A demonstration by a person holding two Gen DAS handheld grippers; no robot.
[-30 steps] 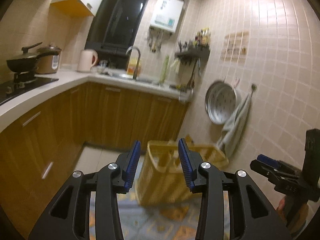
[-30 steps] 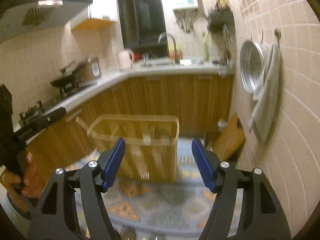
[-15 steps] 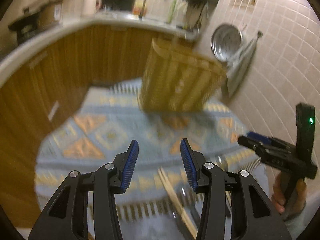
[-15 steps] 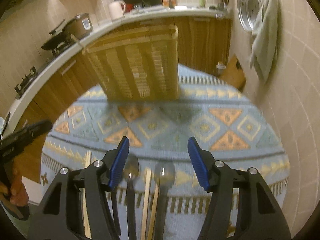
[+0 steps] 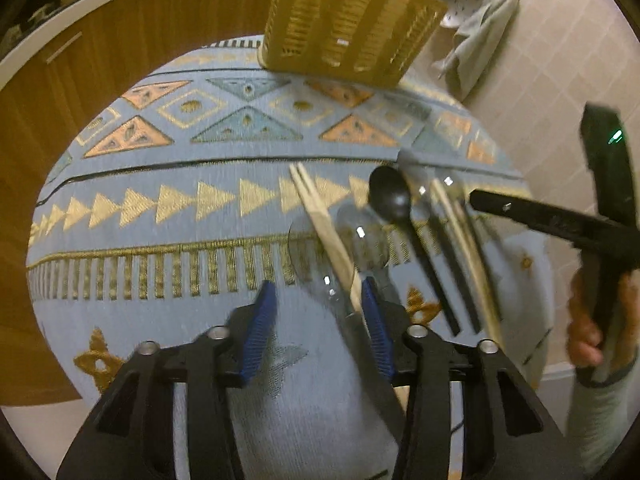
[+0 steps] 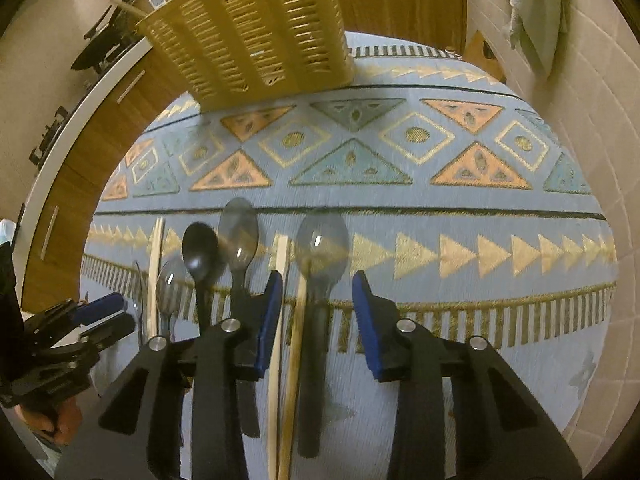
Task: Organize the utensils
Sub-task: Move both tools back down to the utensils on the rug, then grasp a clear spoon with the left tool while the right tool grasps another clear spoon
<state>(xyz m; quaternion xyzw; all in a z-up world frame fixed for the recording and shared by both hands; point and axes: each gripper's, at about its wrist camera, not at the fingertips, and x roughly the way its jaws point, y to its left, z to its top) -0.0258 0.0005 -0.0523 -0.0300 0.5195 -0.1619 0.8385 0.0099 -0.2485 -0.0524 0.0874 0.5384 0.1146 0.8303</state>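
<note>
Utensils: spoons and chopsticks in a row on blue patterned cloth [image 6: 400, 208], lower left to lower centre of right wrist view; centre right of left wrist view.
Change: a second ago both cameras faced kitchen counters and basket straight on; now tipped down over cloth, utensils close under fingers. Approach phase, nothing lifted yet.
Right gripper [image 6: 318, 308]: fingers spread, straddling grey spoon [image 6: 322, 248] and chopstick [image 6: 298, 320]; contact not discernible.
Left gripper [image 5: 318, 318]: fingers spread; chopstick pair [image 5: 320, 220] and clear spoon [image 5: 362, 236] just inside right finger, no pinch seen.
Other utensils: black spoon [image 6: 200, 250], second grey spoon [image 6: 239, 232].
Basket [image 6: 248, 28]: yellow slotted, upper centre of both views, well apart from utensils; likely destination.
Writing: none legible; green indicator light [image 5: 615, 136] at right edge, left view.
Blur: moderate, fine detail lost.
</note>
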